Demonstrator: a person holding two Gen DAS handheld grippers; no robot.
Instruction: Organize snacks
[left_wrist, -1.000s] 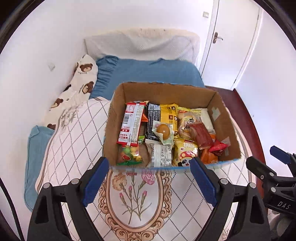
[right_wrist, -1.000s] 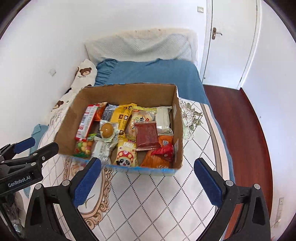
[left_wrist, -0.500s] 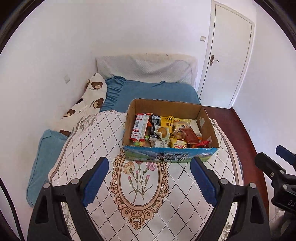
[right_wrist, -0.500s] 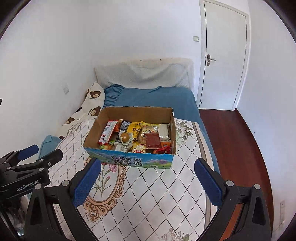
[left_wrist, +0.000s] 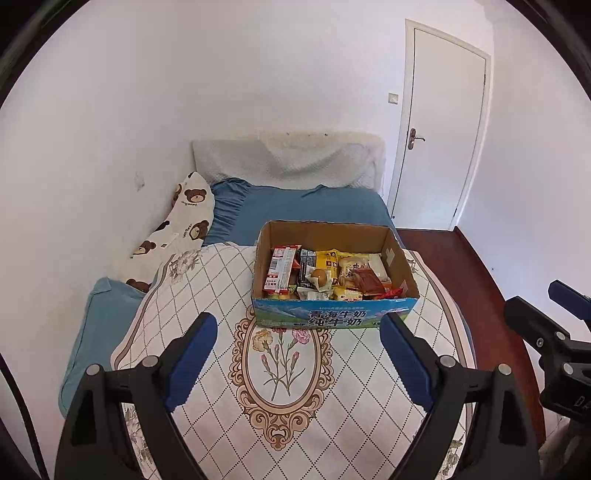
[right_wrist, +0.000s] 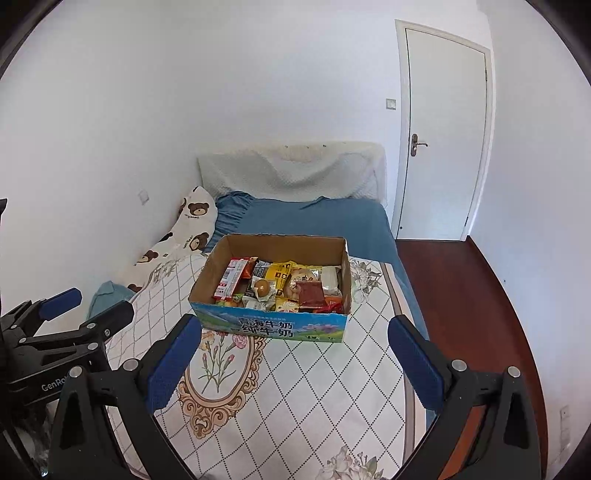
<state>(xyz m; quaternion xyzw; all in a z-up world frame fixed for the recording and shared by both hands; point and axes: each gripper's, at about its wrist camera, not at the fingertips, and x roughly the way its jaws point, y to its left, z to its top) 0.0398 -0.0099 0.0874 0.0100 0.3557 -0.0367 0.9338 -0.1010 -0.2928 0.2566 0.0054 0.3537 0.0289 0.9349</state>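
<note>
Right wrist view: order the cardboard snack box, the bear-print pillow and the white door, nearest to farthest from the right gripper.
1. Cardboard snack box, on the quilt just ahead of the right gripper.
2. Bear-print pillow, farther back on the left by the wall.
3. White door, at the far right end of the room.

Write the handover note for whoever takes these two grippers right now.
Left gripper: open, empty, short of the box.
Right gripper: open, empty, also short of it.
Brown cardboard box with a blue printed front sits on the quilted floral bedcover, filled with mixed snack packets lying side by side.
Done: all visible snacks are boxed.
Left: none visible outside the box; check the arrangement.
</note>
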